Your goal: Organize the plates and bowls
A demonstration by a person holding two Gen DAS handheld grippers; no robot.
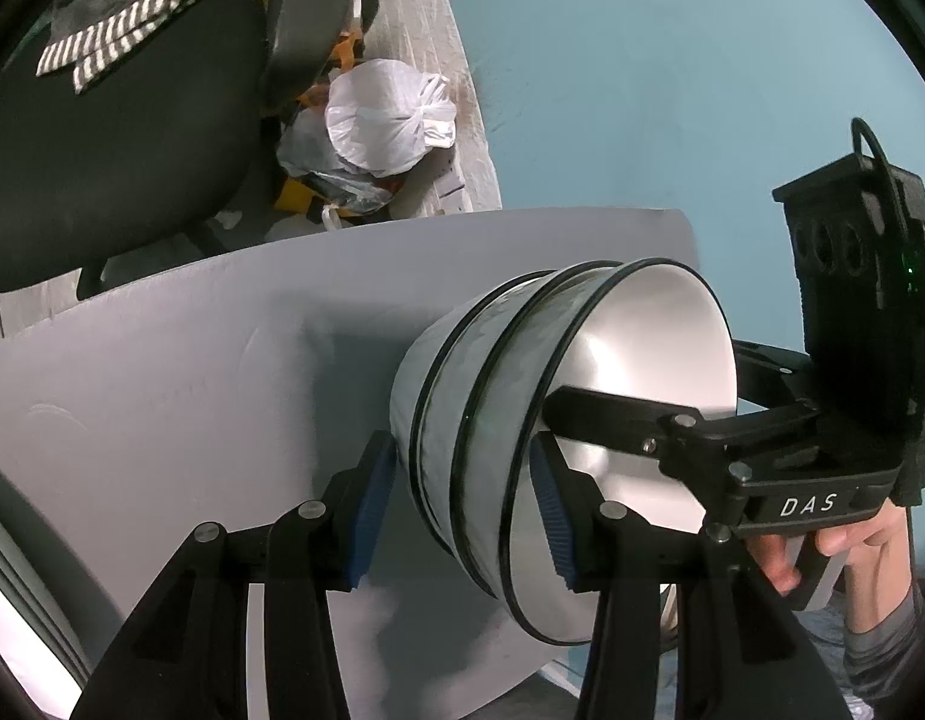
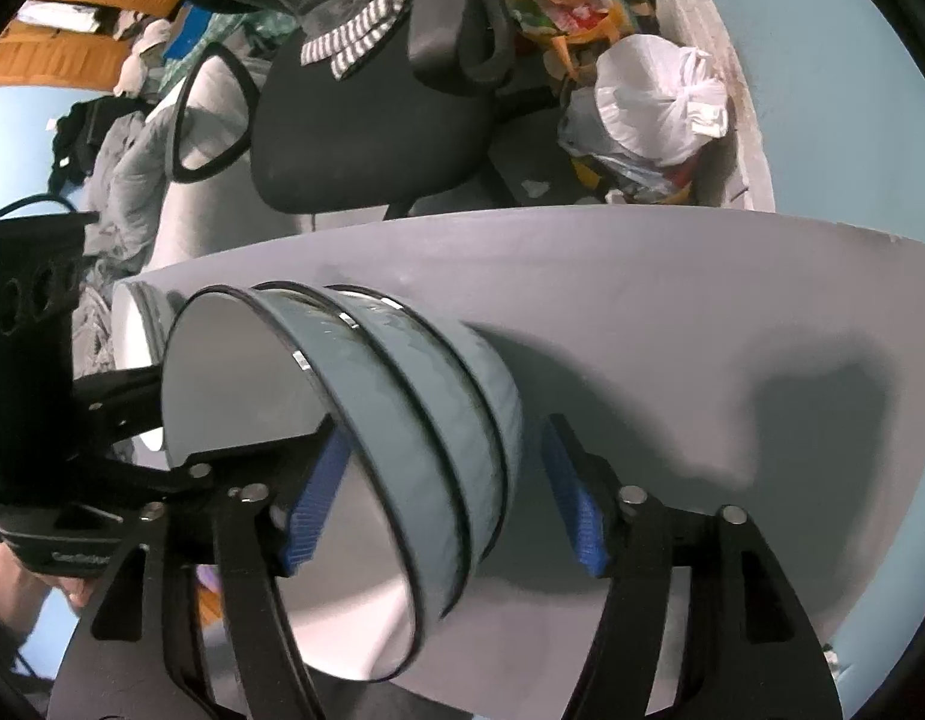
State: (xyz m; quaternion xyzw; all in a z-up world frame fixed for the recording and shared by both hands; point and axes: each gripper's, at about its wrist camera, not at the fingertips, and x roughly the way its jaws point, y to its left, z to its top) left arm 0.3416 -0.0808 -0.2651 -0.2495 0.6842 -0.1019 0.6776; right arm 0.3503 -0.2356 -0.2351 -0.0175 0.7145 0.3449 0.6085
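A stack of three nested bowls (image 1: pixel 498 420), grey-blue outside with black rims and white inside, is held between both grippers above a grey table (image 1: pixel 192 372). My left gripper (image 1: pixel 462 510) has its blue pads on either side of the stack's wall, one pad inside the top bowl. The same stack (image 2: pixel 414 420) shows in the right wrist view, where my right gripper (image 2: pixel 444 504) straddles it the same way from the other side. A white plate edge (image 2: pixel 129 330) shows behind the stack. The right tool's body (image 1: pixel 822 456) shows in the left view.
A black office chair (image 2: pixel 366 120) with a striped cloth stands beyond the table's far edge. Tied white plastic bags (image 1: pixel 384 114) and clutter lie on the floor by the blue wall. Clothes pile up at the far left in the right wrist view (image 2: pixel 114 180).
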